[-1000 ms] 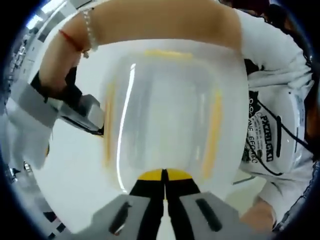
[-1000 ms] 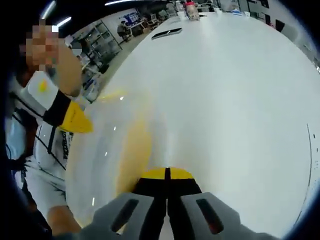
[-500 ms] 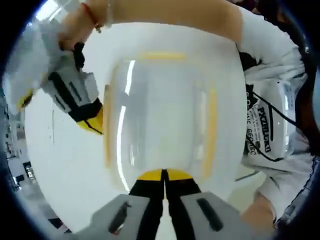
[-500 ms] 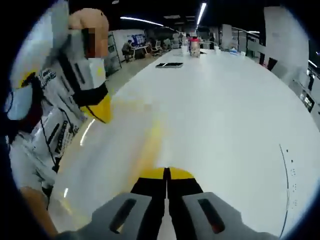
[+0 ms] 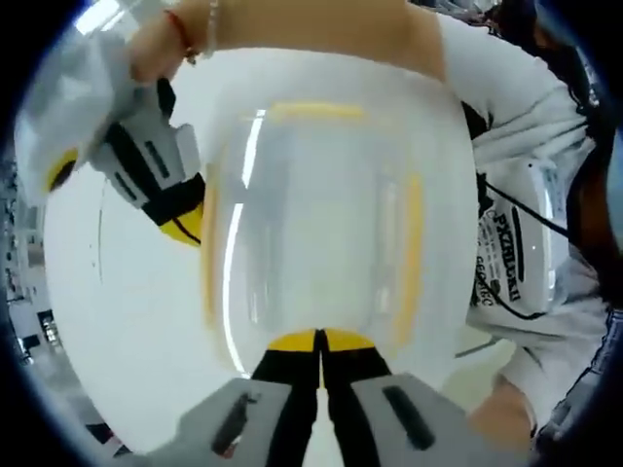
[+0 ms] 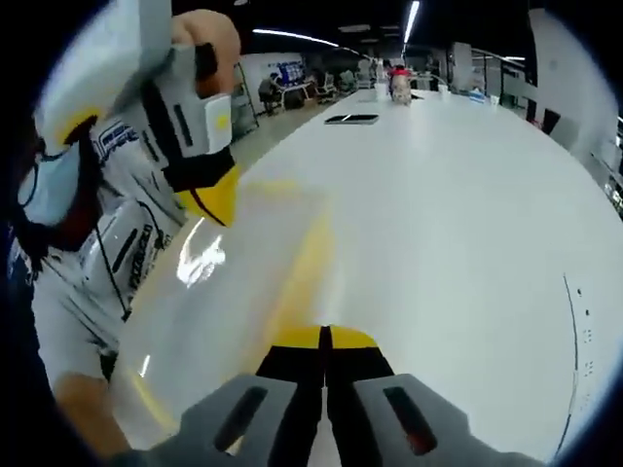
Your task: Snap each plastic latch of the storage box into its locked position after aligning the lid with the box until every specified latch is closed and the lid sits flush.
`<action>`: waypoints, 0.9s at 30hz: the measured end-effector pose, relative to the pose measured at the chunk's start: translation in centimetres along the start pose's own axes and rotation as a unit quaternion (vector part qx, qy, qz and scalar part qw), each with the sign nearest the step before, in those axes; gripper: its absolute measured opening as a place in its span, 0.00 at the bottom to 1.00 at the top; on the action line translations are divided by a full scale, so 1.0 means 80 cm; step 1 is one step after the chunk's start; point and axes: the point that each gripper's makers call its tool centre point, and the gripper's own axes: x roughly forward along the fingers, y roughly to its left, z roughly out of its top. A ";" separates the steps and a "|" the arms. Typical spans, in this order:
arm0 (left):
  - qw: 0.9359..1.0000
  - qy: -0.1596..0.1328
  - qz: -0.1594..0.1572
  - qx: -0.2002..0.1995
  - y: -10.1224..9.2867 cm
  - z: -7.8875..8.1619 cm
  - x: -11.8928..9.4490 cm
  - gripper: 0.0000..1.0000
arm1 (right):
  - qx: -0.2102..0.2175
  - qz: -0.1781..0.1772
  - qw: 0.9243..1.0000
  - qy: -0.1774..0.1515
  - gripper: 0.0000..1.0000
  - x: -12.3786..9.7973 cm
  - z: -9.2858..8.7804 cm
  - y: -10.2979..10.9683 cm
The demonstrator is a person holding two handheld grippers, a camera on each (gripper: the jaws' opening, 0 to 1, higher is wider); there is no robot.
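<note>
Left gripper view is showing the clear plastic storage box with yellow latches (image 5: 321, 204) sitting on the white table (image 5: 117, 321), lid on, right in front of the left gripper (image 5: 320, 352), whose jaws are pressed together at its near edge. The right gripper (image 5: 185, 222) is coming in against the box's side. In the right gripper view, its own jaws are closed too, at another edge.

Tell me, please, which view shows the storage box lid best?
The left gripper view: the lid faces the camera whole, yellow latches along its sides. The right gripper view catches the lid obliquely, from one edge.
</note>
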 end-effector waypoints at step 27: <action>0.999 0.010 -0.013 0.031 -0.004 0.009 -0.005 0.00 | 0.156 0.019 0.973 0.167 0.00 0.021 -0.045 0.007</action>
